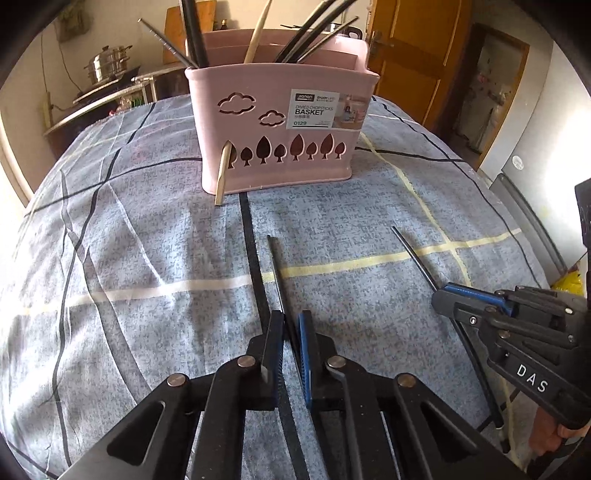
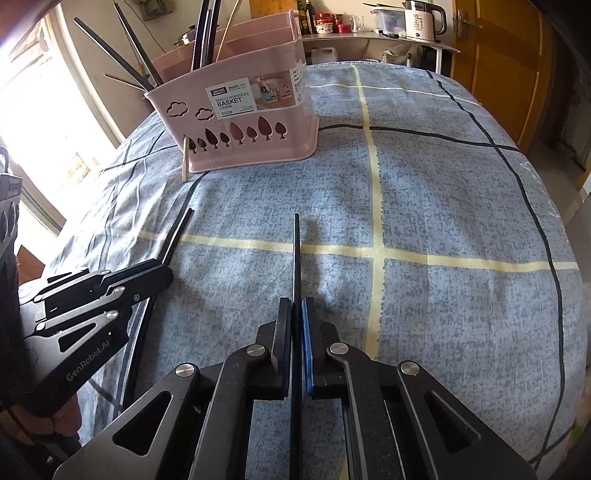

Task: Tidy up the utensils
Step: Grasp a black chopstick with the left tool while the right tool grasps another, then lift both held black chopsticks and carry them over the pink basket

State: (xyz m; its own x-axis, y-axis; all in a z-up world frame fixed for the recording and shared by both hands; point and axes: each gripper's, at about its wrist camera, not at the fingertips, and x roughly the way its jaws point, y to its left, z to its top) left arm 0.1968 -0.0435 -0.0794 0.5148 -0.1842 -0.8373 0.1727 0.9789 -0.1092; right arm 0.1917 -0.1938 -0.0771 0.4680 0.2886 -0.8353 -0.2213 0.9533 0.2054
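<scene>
My left gripper (image 1: 291,321) is shut on a black chopstick (image 1: 275,266) that points up the table from between its pads. My right gripper (image 1: 441,295), off to the right, is shut on a second black chopstick (image 1: 413,254). In the right wrist view the right gripper (image 2: 295,306) pinches its chopstick (image 2: 296,251), and the left gripper (image 2: 164,271) holds the other chopstick (image 2: 177,232) at the left. A pink chopstick basket (image 1: 280,129) (image 2: 240,122) stands farther back with several chopsticks upright in it. A wooden chopstick (image 1: 222,173) (image 2: 184,158) pokes out through one of its tree cutouts.
A blue checked cloth (image 1: 147,240) (image 2: 443,203) covers the table and drops away at the edges. Behind it are a steel pot (image 1: 107,64), a shelf with a white kettle (image 2: 419,20) and a wooden door (image 1: 417,55). A hand (image 2: 55,424) grips the left tool.
</scene>
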